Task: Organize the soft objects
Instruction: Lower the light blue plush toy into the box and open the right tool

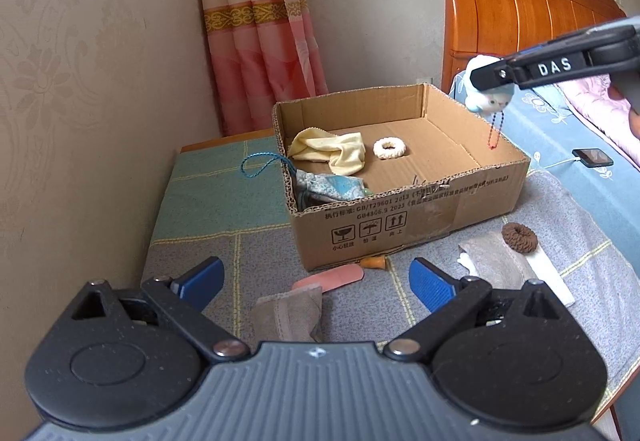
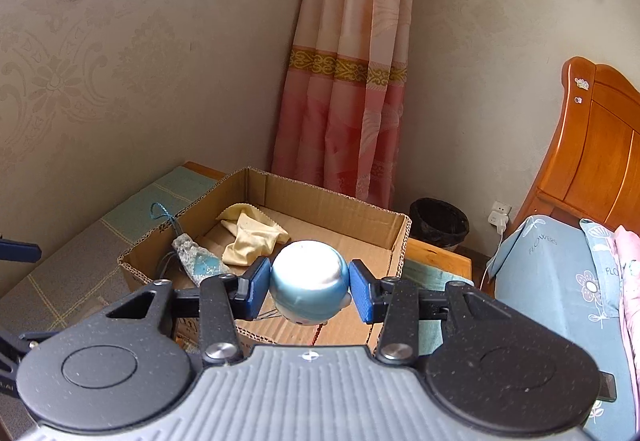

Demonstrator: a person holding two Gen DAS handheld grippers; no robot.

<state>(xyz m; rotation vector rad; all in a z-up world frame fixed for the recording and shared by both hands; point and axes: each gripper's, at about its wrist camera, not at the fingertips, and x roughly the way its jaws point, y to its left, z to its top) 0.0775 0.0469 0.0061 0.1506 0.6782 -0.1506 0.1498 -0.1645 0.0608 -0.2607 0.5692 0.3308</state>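
right gripper | fingers clamp plush toy | above cardboard box

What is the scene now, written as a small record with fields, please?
right gripper: shut on blue plush toy, held above the cardboard box
left gripper: open, holds nothing
in box: yellow cloth, white ring, patterned pouch
outside box: brown scrunchie, grey cloth, pink strip
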